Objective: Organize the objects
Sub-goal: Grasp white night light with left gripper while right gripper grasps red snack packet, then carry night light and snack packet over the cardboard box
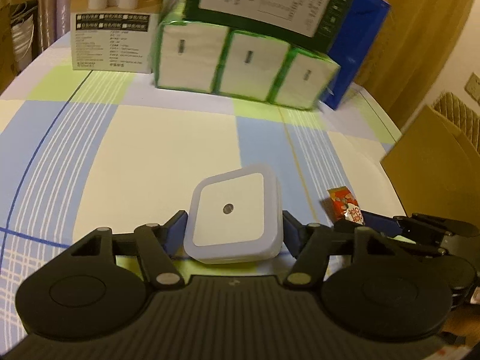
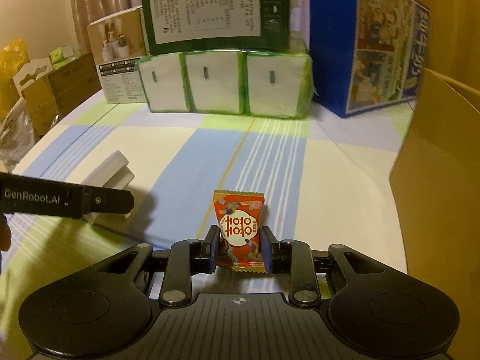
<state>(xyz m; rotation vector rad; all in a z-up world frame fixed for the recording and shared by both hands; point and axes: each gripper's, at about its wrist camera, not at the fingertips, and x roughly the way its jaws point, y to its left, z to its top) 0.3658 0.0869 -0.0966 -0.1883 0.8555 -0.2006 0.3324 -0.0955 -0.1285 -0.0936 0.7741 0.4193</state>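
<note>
Left wrist view: left gripper (image 1: 234, 228) clamps a white square night light (image 1: 232, 217) between its blue pads, above the checked tablecloth (image 1: 150, 150). Right wrist view: right gripper (image 2: 239, 247) pinches a red candy packet (image 2: 239, 229) upright; tissue packs (image 2: 222, 82) stand well beyond.

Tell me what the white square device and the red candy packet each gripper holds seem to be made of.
White square device: looks like smooth matte plastic, with rounded moulded edges and a small dark dot at its centre. Red candy packet: probably glossy printed plastic film or foil, given the crimped, serrated ends and the slight sheen.
</note>
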